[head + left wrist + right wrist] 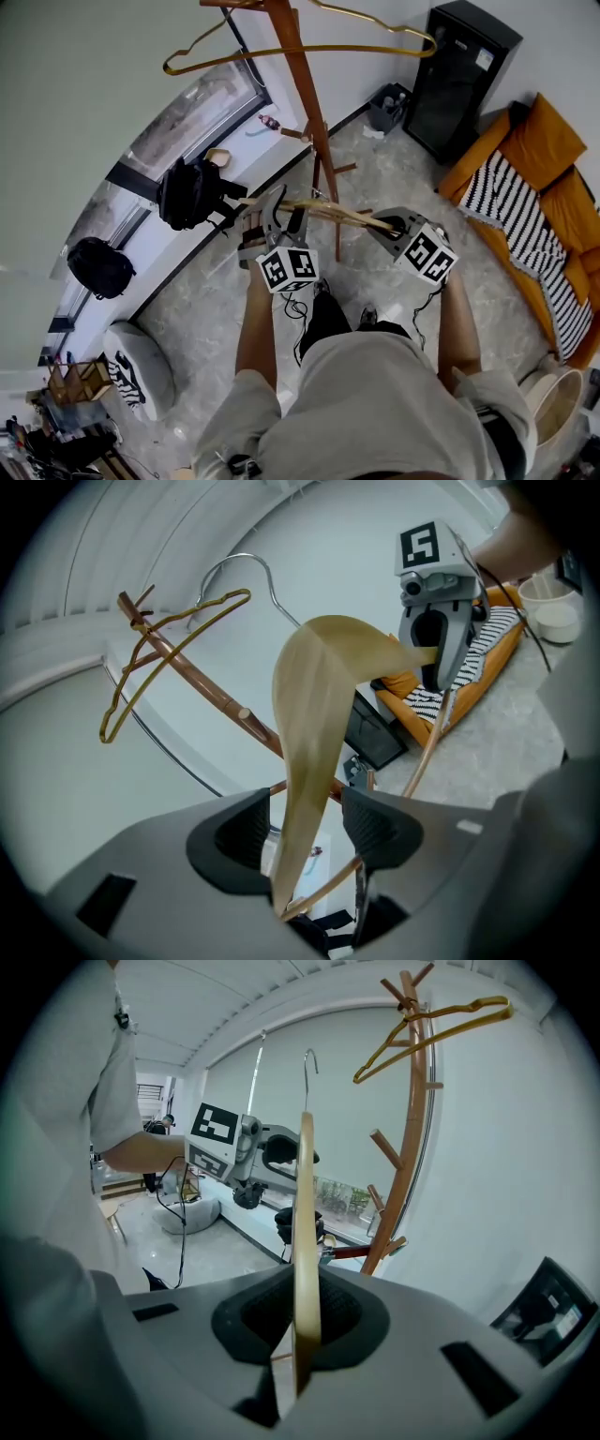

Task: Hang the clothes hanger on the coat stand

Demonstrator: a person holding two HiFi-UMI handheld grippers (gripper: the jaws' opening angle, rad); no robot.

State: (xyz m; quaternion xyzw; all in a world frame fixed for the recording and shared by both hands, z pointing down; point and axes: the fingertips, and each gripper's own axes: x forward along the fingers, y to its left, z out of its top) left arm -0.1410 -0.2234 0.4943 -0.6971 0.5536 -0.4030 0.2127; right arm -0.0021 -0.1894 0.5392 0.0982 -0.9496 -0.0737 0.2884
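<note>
Head view: a person stands on the marble floor with a claw in each hand, and a wooden hanger (328, 214) stretches between the two at about waist height. The right claw (380, 225) is clamped on one end of the hanger; in the right gripper view its pads press flat on both sides of the thin wood (306, 1204). The left claw (272, 211) stands apart. In the left gripper view the other arm of the hanger (314, 696) runs up between the spread pads (375, 827) with a gap on each side, so nothing is pinched there.

The hanger's metal hook points upward and hangs on nothing. The coat stand (305, 84) rises just beyond the claws, its pegs angled upward. A gold wire hanger (309, 47) already hangs near its top. The wooden hanger is on no peg; in the right gripper view the stand (412, 1147) sits off to the right of it.

A black backpack (192, 192) sits by the window to the left of the stand, and an orange sofa (553, 178) with a striped blanket (525, 234) lies at the right.
</note>
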